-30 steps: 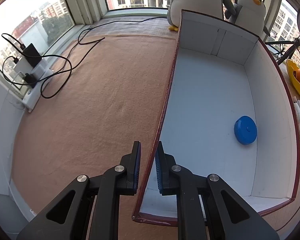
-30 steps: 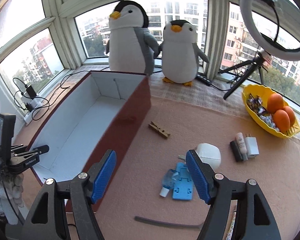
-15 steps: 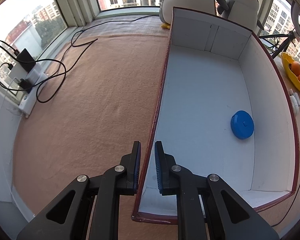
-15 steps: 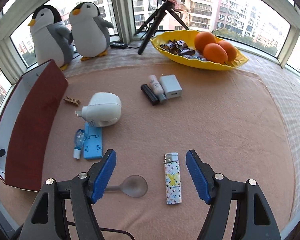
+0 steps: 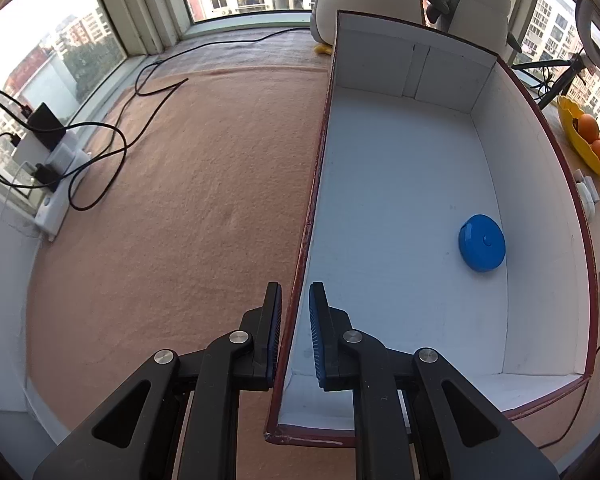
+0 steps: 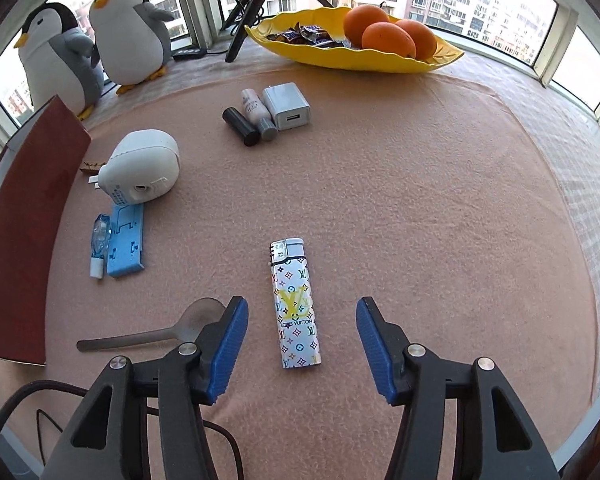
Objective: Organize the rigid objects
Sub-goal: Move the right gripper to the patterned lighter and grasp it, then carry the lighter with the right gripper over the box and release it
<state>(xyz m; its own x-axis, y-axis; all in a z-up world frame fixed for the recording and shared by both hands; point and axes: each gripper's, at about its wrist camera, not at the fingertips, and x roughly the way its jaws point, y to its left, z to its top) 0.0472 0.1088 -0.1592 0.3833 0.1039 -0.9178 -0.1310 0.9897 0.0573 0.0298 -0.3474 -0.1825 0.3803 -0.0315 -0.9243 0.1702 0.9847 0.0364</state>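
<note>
My left gripper point(image 5: 295, 304) is shut on the left wall of a red box with a white inside point(image 5: 312, 200). A blue round disc point(image 5: 481, 242) lies in the box. My right gripper point(image 6: 300, 320) is open, its fingers on either side of a patterned lighter point(image 6: 295, 302) that lies on the tan cloth. A metal spoon point(image 6: 152, 332) lies by the left finger. Farther off lie a blue flat holder point(image 6: 126, 240), a small clear bottle point(image 6: 99, 240), a white rounded device point(image 6: 140, 168), a black tube point(image 6: 241, 126), a beige tube point(image 6: 256, 112) and a white charger point(image 6: 287, 105).
The box's red side point(image 6: 24, 224) stands at the left of the right wrist view. A yellow bowl point(image 6: 380, 60) holds oranges and sweets. Two penguin toys point(image 6: 96, 36) stand at the back by a tripod. A power strip with cables point(image 5: 56, 184) lies left of the box.
My right gripper has swung from the box over to the lighter and come down close around it. My left gripper stays shut on the box wall.
</note>
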